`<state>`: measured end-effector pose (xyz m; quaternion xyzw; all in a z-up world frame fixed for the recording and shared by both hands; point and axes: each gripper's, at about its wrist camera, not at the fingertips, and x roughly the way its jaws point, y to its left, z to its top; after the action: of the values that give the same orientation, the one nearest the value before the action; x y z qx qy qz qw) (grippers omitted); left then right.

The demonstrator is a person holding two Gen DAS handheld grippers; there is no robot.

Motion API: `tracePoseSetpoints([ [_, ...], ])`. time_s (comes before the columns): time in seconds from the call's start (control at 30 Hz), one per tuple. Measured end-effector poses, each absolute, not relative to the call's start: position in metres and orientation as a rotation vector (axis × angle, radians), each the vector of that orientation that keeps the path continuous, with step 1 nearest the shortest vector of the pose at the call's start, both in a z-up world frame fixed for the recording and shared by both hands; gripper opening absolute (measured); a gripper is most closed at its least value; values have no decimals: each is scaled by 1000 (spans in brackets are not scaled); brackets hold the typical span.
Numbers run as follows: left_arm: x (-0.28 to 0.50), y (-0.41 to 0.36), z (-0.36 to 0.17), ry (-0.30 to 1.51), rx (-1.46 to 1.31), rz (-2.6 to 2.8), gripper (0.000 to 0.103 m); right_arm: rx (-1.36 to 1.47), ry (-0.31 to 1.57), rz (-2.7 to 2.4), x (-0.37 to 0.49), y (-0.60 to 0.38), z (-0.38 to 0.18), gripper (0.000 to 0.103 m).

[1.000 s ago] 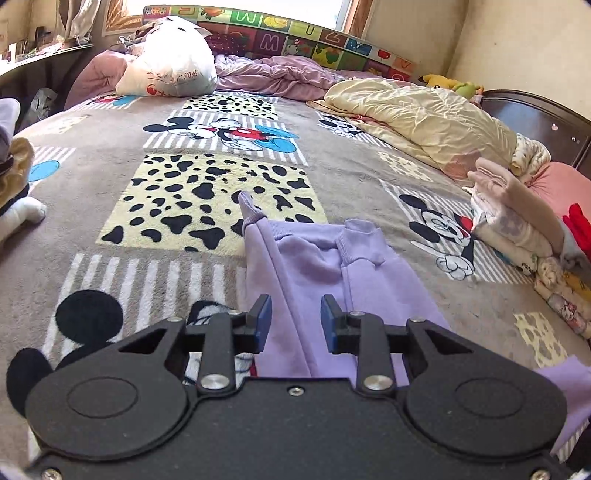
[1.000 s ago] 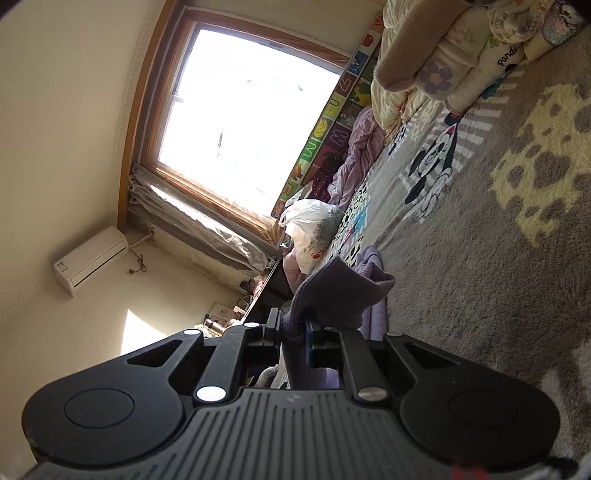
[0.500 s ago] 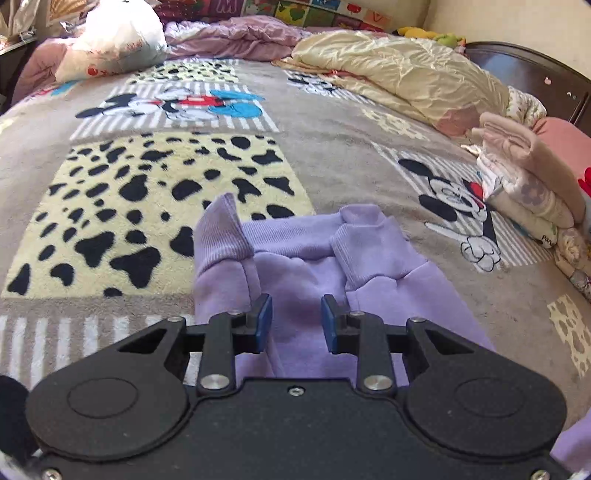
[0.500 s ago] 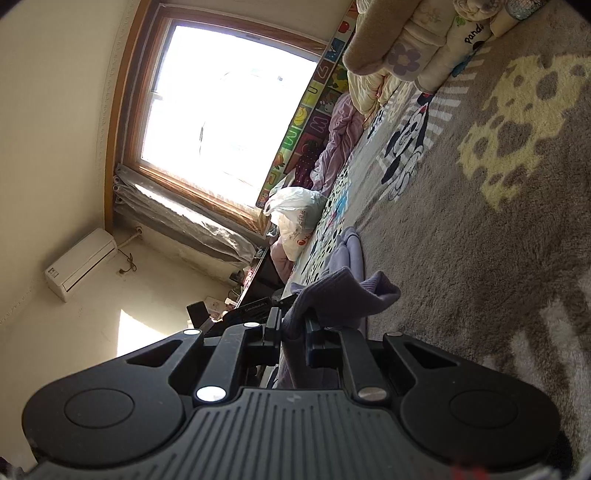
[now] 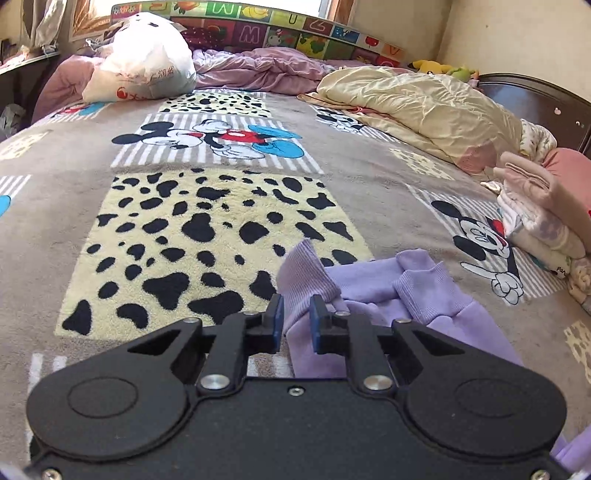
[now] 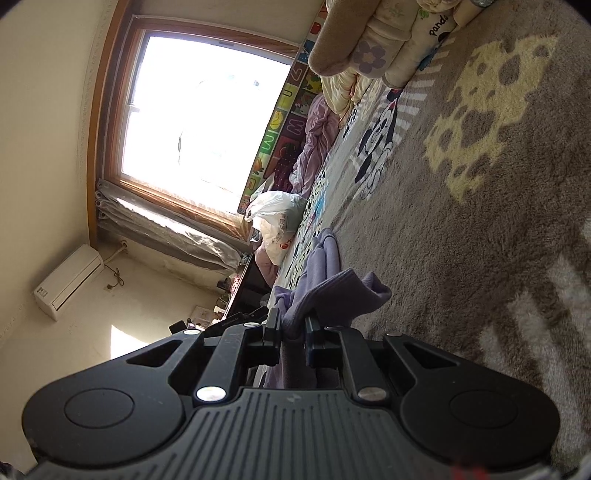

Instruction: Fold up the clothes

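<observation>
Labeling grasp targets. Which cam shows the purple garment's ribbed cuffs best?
Left wrist: the purple garment lies spread on the blanket, both ribbed cuffs visible, one between the open left gripper fingers. Right wrist shows only a bunched fold pinched in the right gripper.

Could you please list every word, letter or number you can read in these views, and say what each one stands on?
"W", "U", "Z": letter tiles of the alphabet mat along the wall.
"M": letter tile of the same mat, in the right wrist view.
"panda": a folded garment in the stack.
Red print on the white plastic bag: too blurred to read.
Air conditioner: no legible label.
</observation>
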<state>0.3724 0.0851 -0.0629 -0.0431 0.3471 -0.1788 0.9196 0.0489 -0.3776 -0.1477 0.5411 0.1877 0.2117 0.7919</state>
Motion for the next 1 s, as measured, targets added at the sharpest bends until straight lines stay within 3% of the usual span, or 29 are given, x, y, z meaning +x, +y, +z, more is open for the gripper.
tracePoseSetpoints([
  [0.17,382,47,-87,748,41,-406,10,1181,415,443,53,-377,-152,14],
  [0.6,400,66,-62,708,-10,-362,9,1192,400,456,53,-376,-152,14],
  [0.8,414,-1,-90,792,263,-366,8,1202,405,451,57,-376,-155,14],
  [1.0,375,36,-54,725,137,-368,8,1205,393,458,57,-377,-153,14],
])
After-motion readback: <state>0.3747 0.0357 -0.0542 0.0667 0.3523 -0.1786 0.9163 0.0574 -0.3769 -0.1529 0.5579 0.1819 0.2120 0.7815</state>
